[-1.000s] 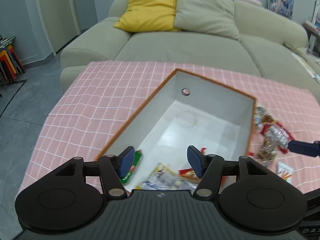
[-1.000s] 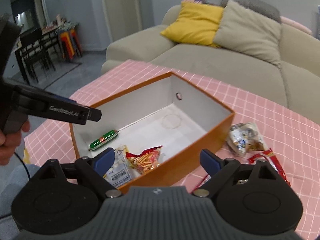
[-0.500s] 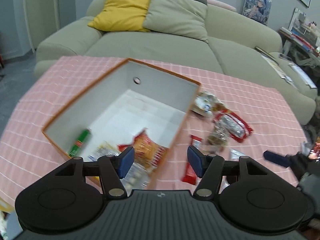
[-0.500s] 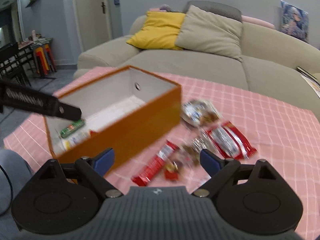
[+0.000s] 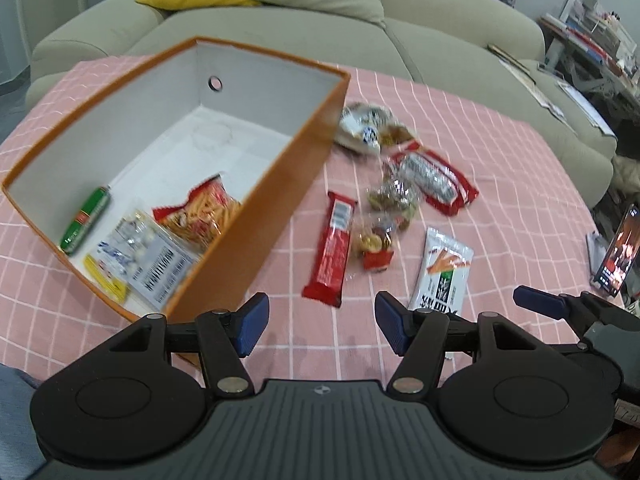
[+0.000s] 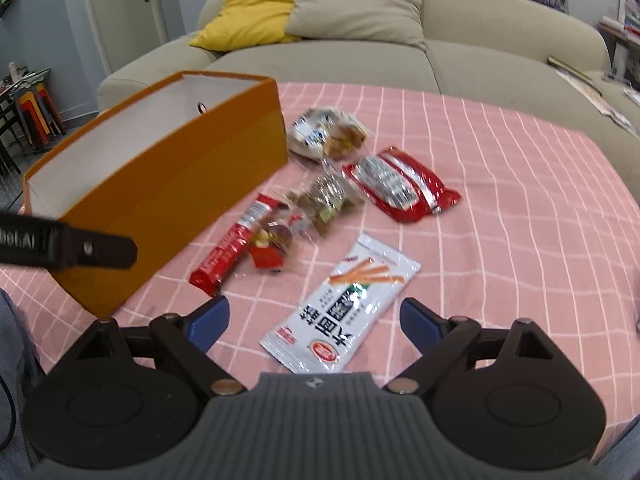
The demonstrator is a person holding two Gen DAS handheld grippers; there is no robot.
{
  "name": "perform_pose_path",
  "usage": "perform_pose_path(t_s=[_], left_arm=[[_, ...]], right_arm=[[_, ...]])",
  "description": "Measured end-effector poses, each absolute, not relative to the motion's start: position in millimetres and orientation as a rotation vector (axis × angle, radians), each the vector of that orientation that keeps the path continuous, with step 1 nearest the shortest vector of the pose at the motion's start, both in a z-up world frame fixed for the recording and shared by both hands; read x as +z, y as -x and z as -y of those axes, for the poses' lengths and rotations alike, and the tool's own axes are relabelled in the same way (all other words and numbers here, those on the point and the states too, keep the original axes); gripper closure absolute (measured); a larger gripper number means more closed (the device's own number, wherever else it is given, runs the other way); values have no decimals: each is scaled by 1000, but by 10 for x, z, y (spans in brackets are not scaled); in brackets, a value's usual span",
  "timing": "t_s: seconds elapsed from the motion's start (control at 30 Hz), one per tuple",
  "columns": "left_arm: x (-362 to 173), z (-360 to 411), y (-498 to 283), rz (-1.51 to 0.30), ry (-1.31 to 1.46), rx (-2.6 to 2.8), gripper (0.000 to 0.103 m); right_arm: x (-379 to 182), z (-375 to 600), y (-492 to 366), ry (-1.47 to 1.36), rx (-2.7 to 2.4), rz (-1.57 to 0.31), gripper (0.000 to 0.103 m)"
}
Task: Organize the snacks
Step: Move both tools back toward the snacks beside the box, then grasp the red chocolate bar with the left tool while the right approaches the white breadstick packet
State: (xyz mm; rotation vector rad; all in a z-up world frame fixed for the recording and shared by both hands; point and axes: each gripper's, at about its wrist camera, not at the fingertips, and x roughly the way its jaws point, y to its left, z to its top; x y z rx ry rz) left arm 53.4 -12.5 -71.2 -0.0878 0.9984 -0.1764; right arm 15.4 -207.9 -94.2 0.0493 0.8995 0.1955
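Observation:
An orange box (image 5: 276, 196) (image 6: 168, 192) with a white inside stands on the pink checked tablecloth (image 5: 500, 168). In it lie a green stick (image 5: 86, 220), a clear packet (image 5: 140, 260) and a red chips bag (image 5: 208, 212). Right of the box lie loose snacks: a red bar (image 5: 332, 248) (image 6: 236, 244), a white stick-snack pouch (image 5: 442, 272) (image 6: 344, 304), a red pouch (image 5: 432, 180) (image 6: 396, 186), clear nut bags (image 6: 324, 200) and a white bag (image 6: 324, 132). My left gripper (image 5: 318, 326) is open and empty, near the red bar. My right gripper (image 6: 314, 318) is open over the white pouch.
A beige sofa (image 6: 460, 48) with a yellow cushion (image 6: 248, 12) runs behind the table. A phone (image 5: 618, 248) stands at the table's right edge. In the right wrist view, a finger of the left gripper (image 6: 80, 246) crosses in front of the box.
Both grippers have swung right from above the box and dropped toward the loose snacks on the cloth. Their jaws stayed open and empty.

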Motion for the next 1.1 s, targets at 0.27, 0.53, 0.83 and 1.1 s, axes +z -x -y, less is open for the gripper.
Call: perform_pose_path(t_s=[0.27,0.53,0.83,1.1], left_arm=[[-873,165,-642,-1024,95,-177,31],[-1028,268,-772,-1038,45,-190,33],[-1239,460,-927,-1045,-54,-228,34],[-1442,559,-1137,-1055,-84,-243,38]], right_arm=[[-1128,1972,-310,-18,219,-948,14],[-1315,2002,-661,-55,104,-1011,14],[-1504,1977,-875,-57,59,-1080,15],[-1514,2022,-814,38,99,-1063,28]])
